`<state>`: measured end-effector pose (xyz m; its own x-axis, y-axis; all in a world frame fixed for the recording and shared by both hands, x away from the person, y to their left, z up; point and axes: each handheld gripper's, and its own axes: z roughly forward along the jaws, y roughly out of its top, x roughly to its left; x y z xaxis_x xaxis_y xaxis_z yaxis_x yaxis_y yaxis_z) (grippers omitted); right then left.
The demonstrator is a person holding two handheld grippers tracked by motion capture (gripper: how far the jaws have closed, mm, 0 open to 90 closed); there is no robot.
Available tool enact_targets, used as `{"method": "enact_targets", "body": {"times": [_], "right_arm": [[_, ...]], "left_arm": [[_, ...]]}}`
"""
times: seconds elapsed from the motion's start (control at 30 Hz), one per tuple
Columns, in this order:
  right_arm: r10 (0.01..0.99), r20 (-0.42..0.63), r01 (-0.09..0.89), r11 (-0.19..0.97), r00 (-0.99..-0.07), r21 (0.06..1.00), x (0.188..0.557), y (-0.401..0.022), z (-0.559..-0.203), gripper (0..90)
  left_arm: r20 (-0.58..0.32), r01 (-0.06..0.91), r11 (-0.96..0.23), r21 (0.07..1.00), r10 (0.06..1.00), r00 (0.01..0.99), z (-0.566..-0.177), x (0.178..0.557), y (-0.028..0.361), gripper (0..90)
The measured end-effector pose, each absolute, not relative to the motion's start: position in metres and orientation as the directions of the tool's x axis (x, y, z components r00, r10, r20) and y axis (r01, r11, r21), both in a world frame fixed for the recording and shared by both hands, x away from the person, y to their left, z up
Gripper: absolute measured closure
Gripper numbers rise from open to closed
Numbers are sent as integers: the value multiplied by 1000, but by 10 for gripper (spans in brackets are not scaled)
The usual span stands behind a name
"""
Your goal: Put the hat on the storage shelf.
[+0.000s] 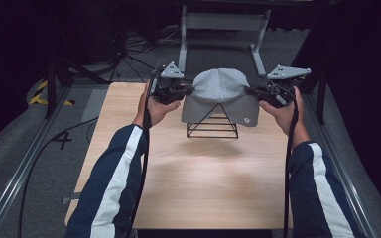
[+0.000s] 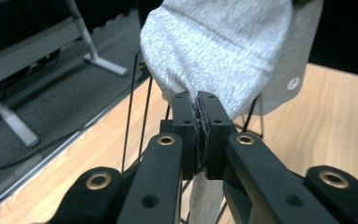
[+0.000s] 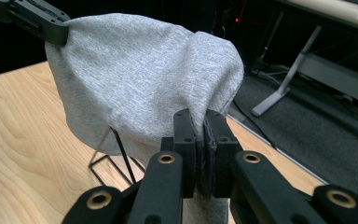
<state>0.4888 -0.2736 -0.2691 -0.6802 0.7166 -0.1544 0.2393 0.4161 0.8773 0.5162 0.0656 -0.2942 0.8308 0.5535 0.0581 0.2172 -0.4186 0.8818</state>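
- Left gripper (image 2: 199, 122) and right gripper (image 3: 200, 140) – each clamped tight on the grey hat's (image 1: 221, 96) edge
- Step: draping hat over wire stand (image 1: 212, 130)
- Next: judged, lower evenly, then let go

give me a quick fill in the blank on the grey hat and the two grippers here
1. The grey hat is draped over a black ____ stand.
2. The left gripper is shut on the hat's ____.
3. The right gripper grips the hat on the side ____ the left one.
4. The stand rests on a ____ table.

Missing words: wire; fabric; opposite; wooden
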Motion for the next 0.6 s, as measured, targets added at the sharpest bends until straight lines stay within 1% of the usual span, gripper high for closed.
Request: {"method": "enact_targets", "body": {"times": [0.1,0.13,0.27,0.33,0.47,0.6], "right_arm": [[719,-144,254,415,-680,874,493,-274,-276,853],[725,-131,277,414,-676,867,497,-274,-286,853],[730,-117,297,412,-673,861,500,-274,-298,853],[732,-107,318,417,-673,851,501,-273,-310,854],[732,-93,335,416,-675,845,502,-273,-323,854],[732,-84,348,417,-676,840,501,-271,-334,855]], "left_arm": [[56,224,-420,880,559,827,-301,519,64,868],[37,244,-415,877,563,826,-309,521,62,868],[37,257,-439,861,559,829,-321,523,59,868],[24,273,-441,855,558,829,-332,525,59,868],[5,286,-425,859,566,824,-341,525,60,869],[43,277,-470,838,563,825,-352,522,56,870]]}}
